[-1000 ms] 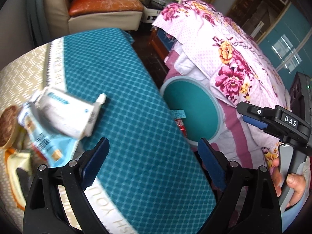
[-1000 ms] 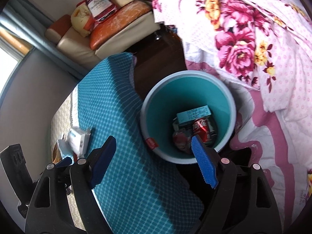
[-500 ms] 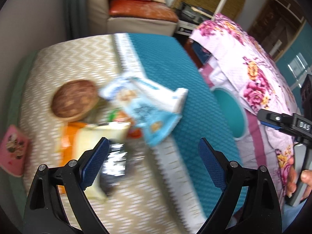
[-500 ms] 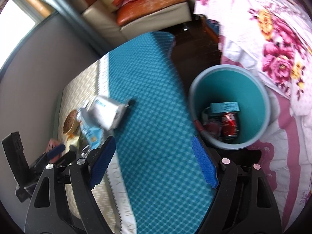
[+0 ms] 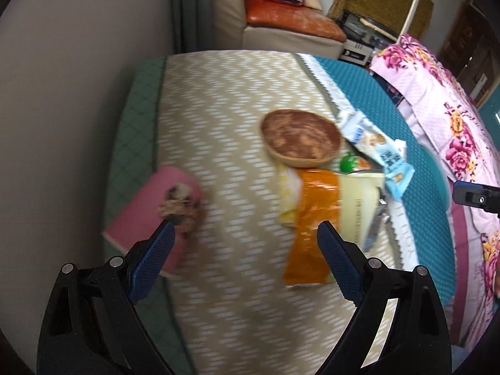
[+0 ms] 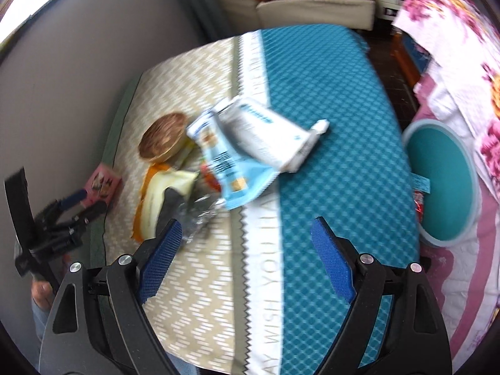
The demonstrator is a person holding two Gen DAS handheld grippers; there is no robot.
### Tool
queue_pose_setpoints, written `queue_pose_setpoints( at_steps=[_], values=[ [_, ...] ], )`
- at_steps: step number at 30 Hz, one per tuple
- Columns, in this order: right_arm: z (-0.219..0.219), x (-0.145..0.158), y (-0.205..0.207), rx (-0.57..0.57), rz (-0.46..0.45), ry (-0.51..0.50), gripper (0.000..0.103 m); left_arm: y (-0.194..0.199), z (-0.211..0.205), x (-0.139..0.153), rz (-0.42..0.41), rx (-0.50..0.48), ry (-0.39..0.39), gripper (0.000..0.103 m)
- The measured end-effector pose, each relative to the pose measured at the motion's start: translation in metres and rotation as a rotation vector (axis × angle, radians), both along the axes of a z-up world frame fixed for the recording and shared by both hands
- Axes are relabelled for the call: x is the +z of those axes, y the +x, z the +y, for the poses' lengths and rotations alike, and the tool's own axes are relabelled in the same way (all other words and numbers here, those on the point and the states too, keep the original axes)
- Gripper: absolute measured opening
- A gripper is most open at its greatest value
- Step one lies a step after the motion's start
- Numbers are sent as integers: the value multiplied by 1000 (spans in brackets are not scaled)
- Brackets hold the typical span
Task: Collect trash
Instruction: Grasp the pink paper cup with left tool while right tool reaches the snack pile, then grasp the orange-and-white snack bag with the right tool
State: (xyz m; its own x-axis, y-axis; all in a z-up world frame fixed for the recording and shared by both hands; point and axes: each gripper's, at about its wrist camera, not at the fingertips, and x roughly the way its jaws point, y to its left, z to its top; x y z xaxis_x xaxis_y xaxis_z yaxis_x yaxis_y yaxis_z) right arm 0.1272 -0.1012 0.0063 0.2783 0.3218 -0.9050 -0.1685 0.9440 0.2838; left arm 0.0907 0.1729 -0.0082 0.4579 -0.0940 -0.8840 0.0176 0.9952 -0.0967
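A pile of trash lies on the table: an orange wrapper (image 5: 312, 218), a pale yellow packet (image 5: 359, 206), a blue-and-white snack wrapper (image 5: 378, 153) (image 6: 228, 162), a white tube (image 6: 265, 131), and crumpled foil (image 6: 200, 215). A small pink box (image 5: 150, 209) (image 6: 100, 184) lies apart at the table's left. My left gripper (image 5: 243, 250) is open and empty above the beige cloth, between the pink box and the orange wrapper. My right gripper (image 6: 243, 250) is open and empty, just short of the foil. The teal bin (image 6: 443, 184) stands on the floor to the right.
A brown wooden bowl (image 5: 300, 137) (image 6: 162, 136) sits beside the pile. The table carries a beige zigzag cloth (image 5: 225, 100) and a teal mat (image 6: 328, 93). A floral bed (image 5: 447, 100) is at right, a sofa (image 5: 281, 22) behind, a grey wall (image 5: 62, 93) at left.
Both grippers swung left, away from the bin toward the trash pile. The left now faces the pink box and orange wrapper; the right faces the pile. Both stayed open and empty.
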Motion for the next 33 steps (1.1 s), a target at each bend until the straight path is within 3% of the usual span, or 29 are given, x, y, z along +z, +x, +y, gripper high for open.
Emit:
queue_pose_setpoints(
  at_steps=[9,16,23,25,27,33],
  values=[
    [61,-18,12,100,42,-24,81,14,50,-18,32,14,49,92],
    [92,-32,25,136,74,-21,81,24,59,-47,87,-2,68,92],
    [116,-48,34,170,74,-30,81,32,55,-62,88,-35,86,92],
    [119,-52,35,172,71,-28,81,34,54,-64,80,-41,90,84],
    [122,-56,36,170,63,-26,81,34,53,-66,79,-45,78,69],
    [125,-61,36,154,25,0,81,26,50,-66,51,-14,70,68]
  ],
)
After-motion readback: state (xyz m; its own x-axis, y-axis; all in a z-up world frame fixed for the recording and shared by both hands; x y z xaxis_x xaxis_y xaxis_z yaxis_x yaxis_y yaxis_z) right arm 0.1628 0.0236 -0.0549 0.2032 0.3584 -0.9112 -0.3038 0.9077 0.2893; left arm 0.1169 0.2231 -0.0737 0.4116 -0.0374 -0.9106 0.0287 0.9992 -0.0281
